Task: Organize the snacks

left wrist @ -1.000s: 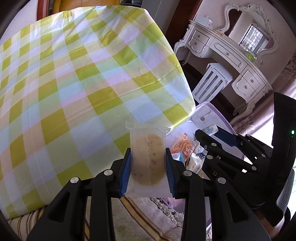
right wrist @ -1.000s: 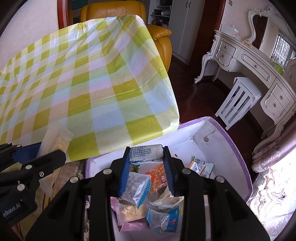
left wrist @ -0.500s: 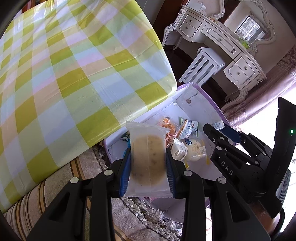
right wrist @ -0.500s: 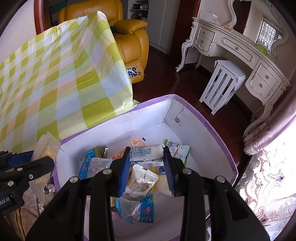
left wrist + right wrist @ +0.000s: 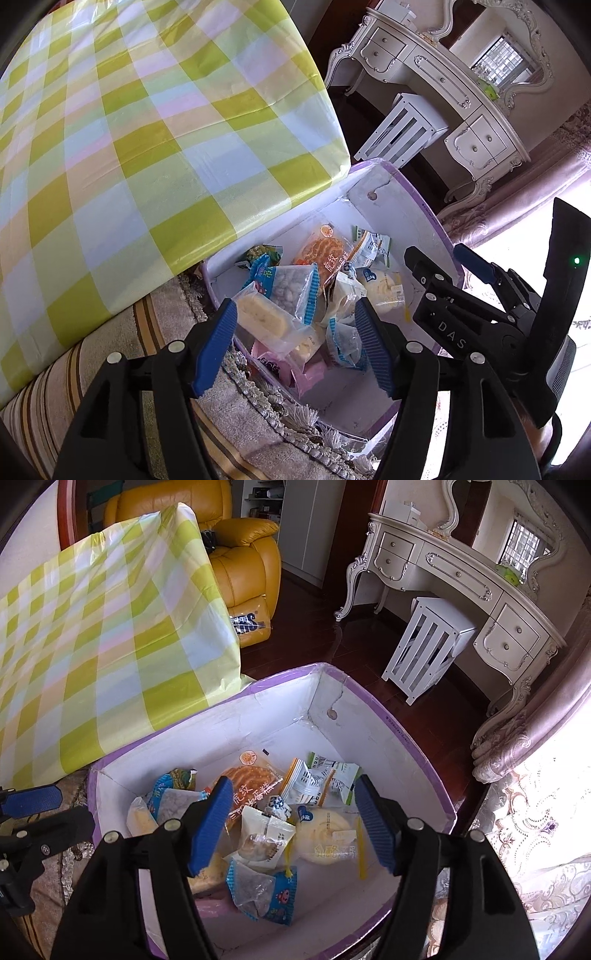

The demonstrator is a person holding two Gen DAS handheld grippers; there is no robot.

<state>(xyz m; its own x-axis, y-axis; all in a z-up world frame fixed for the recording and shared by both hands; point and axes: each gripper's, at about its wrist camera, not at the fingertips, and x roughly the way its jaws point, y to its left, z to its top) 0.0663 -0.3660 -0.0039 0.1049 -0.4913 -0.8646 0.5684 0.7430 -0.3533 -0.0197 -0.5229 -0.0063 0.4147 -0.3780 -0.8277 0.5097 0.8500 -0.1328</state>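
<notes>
A white box with a purple rim (image 5: 424, 218) (image 5: 369, 701) stands on the floor and holds several snack packets. My left gripper (image 5: 295, 332) hangs over its near corner, jaws opening. A clear-wrapped yellow cake (image 5: 264, 321) lies loose on the pile between the pads, close to the left one. My right gripper (image 5: 291, 812) is over the middle of the box, jaws also opening, nothing pressed between its pads. A small blue-and-white packet (image 5: 276, 805) rests on the pile below it. The right gripper (image 5: 461, 295) shows at the right of the left wrist view.
A table under a green-and-yellow checked cloth (image 5: 147, 129) overhangs the box's left side. A fringed striped rug (image 5: 258, 424) lies under the box. Beyond stand a white vanity desk (image 5: 461, 572), a white slatted stool (image 5: 424, 646) and a yellow armchair (image 5: 243, 554).
Both grippers swung from the table to above the box, then opened. The cake packet left the left jaws and the blue-and-white packet left the right jaws; both now lie in the box.
</notes>
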